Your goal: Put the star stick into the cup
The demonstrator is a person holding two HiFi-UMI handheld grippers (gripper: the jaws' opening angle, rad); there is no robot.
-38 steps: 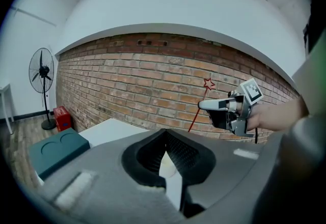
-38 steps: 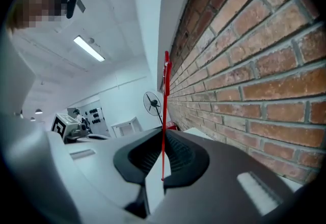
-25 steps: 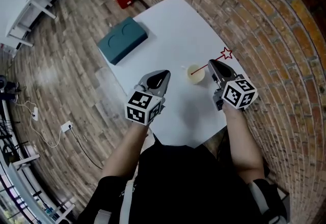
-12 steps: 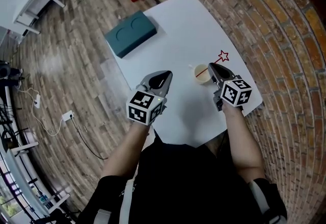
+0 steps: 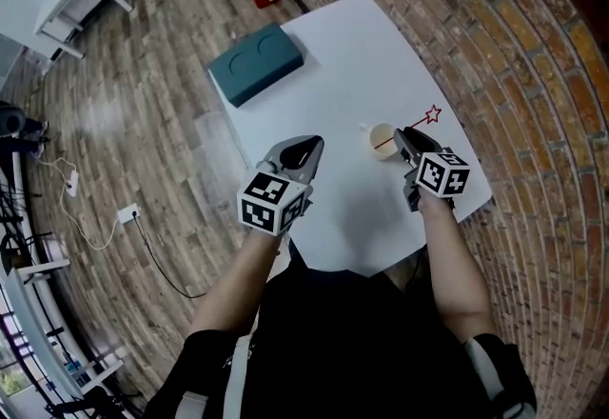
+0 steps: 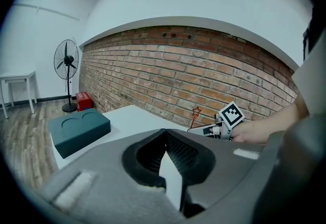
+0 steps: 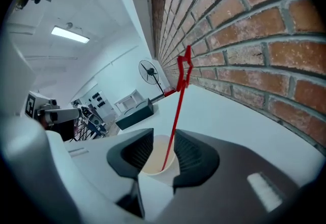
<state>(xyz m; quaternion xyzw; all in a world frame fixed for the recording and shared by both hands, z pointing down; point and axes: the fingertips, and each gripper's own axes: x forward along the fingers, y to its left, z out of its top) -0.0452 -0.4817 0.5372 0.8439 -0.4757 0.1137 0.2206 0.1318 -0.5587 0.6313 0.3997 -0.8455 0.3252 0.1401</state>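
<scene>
Brick wall borders a white desk, where the cup stands near the right-hand edge. The star stick stands in the cup, leaning toward the wall. The right gripper has just been opening; its jaws stand apart around the stick without pressing it. The left gripper hovers closed and empty above the desk, well apart from a teal box.

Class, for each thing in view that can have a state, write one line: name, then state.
star stick, leaning in the cup, lower end inside, star up.
cup, upright on the table, holding the stick.
right tongs, open, just been opening; stick between them, not gripped.
left tongs, shut, empty.
</scene>
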